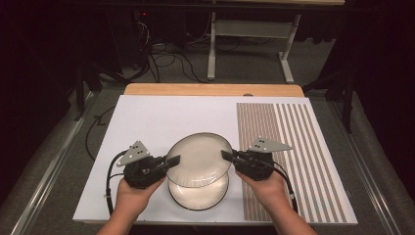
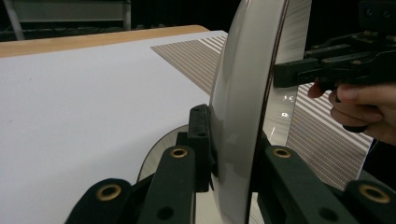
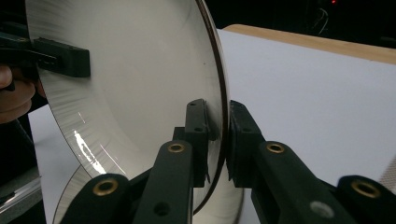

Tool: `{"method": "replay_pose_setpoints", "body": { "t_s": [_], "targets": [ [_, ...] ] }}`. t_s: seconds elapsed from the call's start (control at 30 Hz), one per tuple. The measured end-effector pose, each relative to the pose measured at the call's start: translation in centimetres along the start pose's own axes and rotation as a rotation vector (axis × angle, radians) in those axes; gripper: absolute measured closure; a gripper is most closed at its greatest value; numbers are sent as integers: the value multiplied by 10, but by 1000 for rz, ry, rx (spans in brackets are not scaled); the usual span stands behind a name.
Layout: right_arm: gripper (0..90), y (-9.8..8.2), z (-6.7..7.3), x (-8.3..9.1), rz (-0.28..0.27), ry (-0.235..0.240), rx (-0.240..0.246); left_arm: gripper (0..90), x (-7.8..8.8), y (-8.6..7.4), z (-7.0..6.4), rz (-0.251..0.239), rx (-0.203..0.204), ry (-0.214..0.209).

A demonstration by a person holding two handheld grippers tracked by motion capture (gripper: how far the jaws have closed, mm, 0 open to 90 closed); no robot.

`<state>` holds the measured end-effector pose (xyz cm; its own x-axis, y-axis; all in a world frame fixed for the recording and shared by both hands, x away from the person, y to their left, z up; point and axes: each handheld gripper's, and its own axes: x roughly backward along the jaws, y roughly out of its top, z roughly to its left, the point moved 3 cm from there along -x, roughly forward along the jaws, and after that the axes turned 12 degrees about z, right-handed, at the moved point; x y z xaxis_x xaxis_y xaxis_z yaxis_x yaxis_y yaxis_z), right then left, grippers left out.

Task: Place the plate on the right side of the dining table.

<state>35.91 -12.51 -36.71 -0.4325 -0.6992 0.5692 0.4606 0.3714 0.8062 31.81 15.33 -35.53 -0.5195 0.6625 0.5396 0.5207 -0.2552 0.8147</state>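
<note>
Both grippers clamp opposite rims of the upper plate (image 1: pixel 199 159), left gripper (image 1: pixel 172 161) and right gripper (image 1: pixel 226 155), holding it above the lower plate (image 1: pixel 198 195). Both hands should rise evenly, keeping the plate level.

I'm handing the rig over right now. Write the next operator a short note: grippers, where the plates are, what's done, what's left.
Left gripper: shut on the left rim of the upper plate.
Right gripper: shut on the right rim of that same plate.
Upper plate: held between both grippers, lifted and tilted above the lower plate.
Lower plate: flat on the white mat, near its front edge.
Done: the top plate is gripped on both sides and raised off the one below.
Left: probably carry it to a free spot on the mat, set it down, open both grippers.
</note>
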Motion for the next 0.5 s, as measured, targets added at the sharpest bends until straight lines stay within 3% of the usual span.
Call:
{"method": "replay_pose_setpoints", "body": {
  "t_s": [0.5],
  "targets": [
    [836, -13, -43, 54, -35, -109, -32, 783, -56, 44, -27, 58, -65, -44]
  ]
}}
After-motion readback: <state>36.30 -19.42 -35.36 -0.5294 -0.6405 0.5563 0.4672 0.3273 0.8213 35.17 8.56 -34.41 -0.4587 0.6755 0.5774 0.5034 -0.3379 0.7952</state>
